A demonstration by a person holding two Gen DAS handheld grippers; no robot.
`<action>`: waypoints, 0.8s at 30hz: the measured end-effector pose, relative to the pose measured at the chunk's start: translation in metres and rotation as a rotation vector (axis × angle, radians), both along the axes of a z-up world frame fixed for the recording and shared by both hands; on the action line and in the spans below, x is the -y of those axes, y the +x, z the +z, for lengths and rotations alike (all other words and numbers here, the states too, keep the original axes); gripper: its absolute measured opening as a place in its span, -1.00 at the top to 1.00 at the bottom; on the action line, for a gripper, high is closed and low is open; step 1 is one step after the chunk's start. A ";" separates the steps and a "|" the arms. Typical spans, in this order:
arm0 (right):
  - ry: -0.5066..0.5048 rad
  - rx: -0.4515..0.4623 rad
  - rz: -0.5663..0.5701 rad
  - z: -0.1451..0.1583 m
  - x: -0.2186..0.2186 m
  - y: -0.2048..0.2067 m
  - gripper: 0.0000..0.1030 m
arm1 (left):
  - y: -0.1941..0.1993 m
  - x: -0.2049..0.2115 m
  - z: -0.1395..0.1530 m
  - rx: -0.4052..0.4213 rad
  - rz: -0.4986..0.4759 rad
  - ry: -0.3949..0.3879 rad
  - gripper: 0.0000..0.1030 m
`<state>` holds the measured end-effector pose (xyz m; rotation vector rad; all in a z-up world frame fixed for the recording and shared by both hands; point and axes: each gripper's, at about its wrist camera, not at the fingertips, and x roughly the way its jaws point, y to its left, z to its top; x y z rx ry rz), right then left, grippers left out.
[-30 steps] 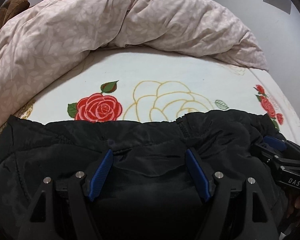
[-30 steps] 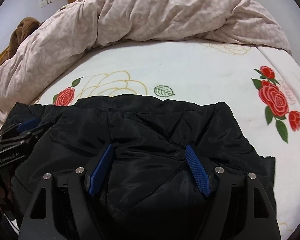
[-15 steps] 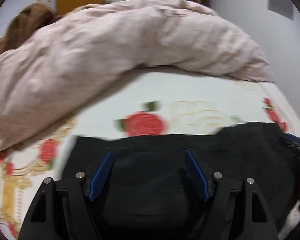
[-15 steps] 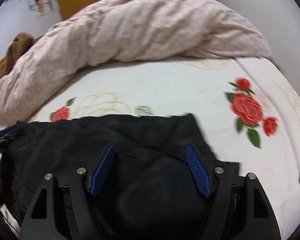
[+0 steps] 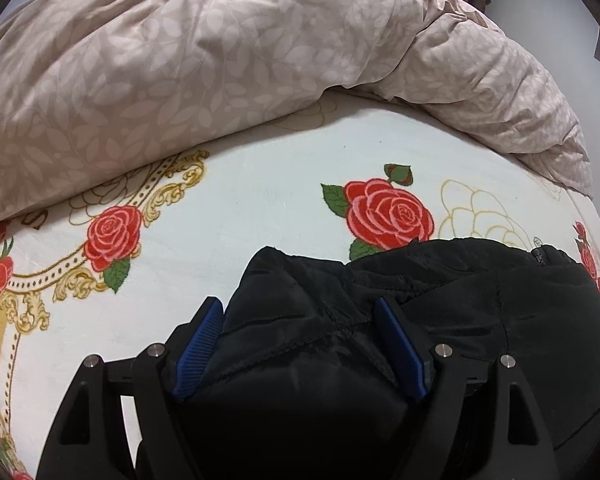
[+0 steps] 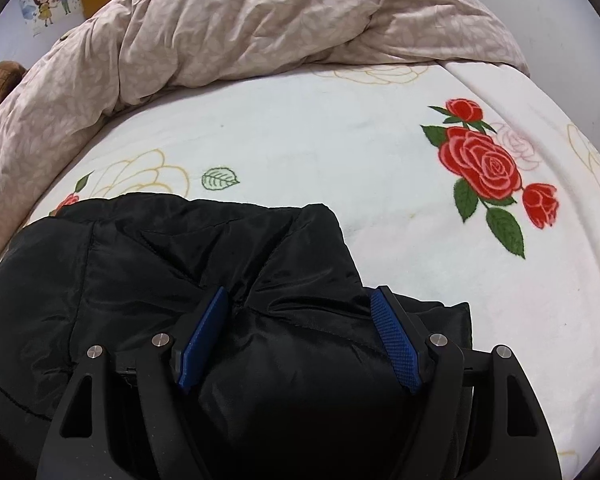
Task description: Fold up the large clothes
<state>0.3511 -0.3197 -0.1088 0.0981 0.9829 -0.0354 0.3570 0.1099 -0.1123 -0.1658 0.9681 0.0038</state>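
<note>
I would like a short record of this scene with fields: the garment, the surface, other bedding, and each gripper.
garment: black padded jacket, bunched on the bed, puffy fabric bulging up between the fingers of both grippers
surface: white blanket printed with red roses
other bedding: beige leaf-pattern duvet, heaped beyond the jacket
left gripper: fingers spread wide, jacket fabric filling the gap; jaws have just been opening
right gripper: fingers spread wide, jacket fabric filling the gap
grip: whether the fingers press the fabric cannot be told

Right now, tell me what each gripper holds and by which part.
Both hold the black jacket. The left gripper has a bunched fold at its left edge; the right gripper has a bunched fold at its right edge.
</note>
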 end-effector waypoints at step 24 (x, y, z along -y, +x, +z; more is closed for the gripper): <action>-0.002 0.031 -0.019 0.031 -0.003 -0.080 -0.37 | -0.069 0.016 0.031 0.046 -0.052 0.058 -0.54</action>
